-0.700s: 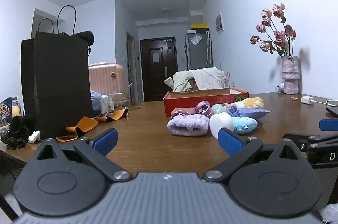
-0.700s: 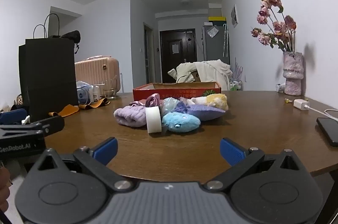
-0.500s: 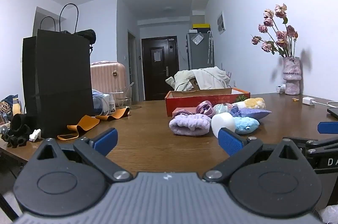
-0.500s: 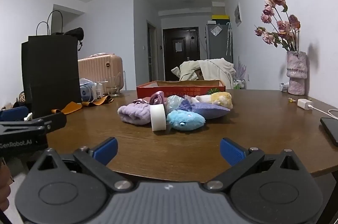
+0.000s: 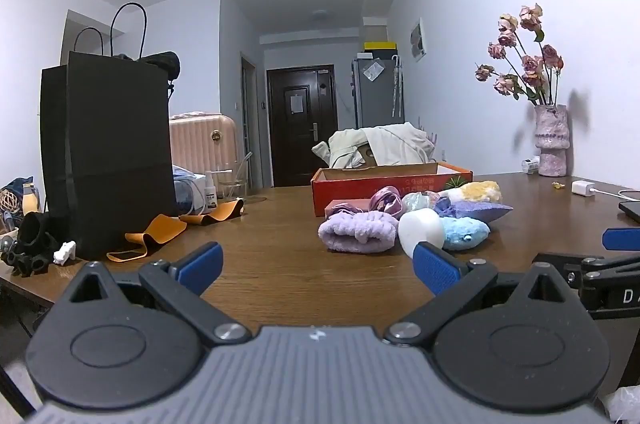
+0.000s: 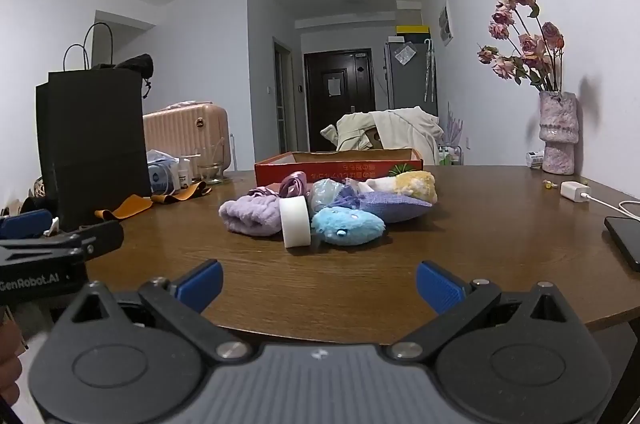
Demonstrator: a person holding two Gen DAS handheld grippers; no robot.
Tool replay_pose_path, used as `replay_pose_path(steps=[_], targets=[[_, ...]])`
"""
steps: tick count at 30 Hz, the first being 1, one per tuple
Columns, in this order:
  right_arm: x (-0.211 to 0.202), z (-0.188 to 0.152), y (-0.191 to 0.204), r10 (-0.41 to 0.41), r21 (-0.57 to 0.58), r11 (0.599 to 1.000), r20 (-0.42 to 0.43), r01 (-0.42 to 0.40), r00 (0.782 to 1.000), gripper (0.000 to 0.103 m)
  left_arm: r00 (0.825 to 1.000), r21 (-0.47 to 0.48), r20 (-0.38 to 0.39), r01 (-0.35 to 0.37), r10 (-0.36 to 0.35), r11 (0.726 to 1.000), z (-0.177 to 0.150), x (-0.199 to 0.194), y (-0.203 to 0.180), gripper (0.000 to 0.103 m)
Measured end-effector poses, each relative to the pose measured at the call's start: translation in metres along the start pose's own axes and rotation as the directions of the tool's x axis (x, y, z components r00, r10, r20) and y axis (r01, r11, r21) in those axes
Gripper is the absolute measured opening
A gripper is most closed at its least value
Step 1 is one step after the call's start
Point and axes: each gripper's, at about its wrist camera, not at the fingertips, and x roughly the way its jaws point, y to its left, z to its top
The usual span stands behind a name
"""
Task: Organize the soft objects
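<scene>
Really, almost nothing has changed in the last moment. Your left gripper has its blue pads spread wide with nothing between them, and your right gripper is the same: jaws fully apart, empty. Both have kept their place at the near edge of the table, pointing slightly down toward the red box and well short of it. The pile has not shifted either. By my reading, the sorting has not begun and you are only lining up for a first pick.

Every soft thing lies in one heap just in front of the red box, on your side of it, and none looks to be inside. Counting outward from you, I make out seven:
- one fluffy purple band
- one white roll standing on its edge
- one blue plush
- one purple cushion
- one pale green bundle
- one shiny purple scrunchie
- one yellow plush, nearest the box

They overlap, so more may be hidden underneath.

Beyond the heap there is one black bag well left of the box. Well to its right are one vase of dried roses, one charger and one phone. That makes two grippers, one box and seven soft things to move.
</scene>
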Motion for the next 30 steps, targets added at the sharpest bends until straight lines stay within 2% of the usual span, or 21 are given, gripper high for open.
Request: replay_pose_path(steps=[30], targets=[[0.0026, -0.0037, 0.0005, -0.004, -0.003, 1.000, -0.011, 0.004, 1.000, 0.103, 1.000, 0.000, 0.008, 0.000, 0.000, 1.000, -0.0005, -0.0008, 0.0010, 0.103]])
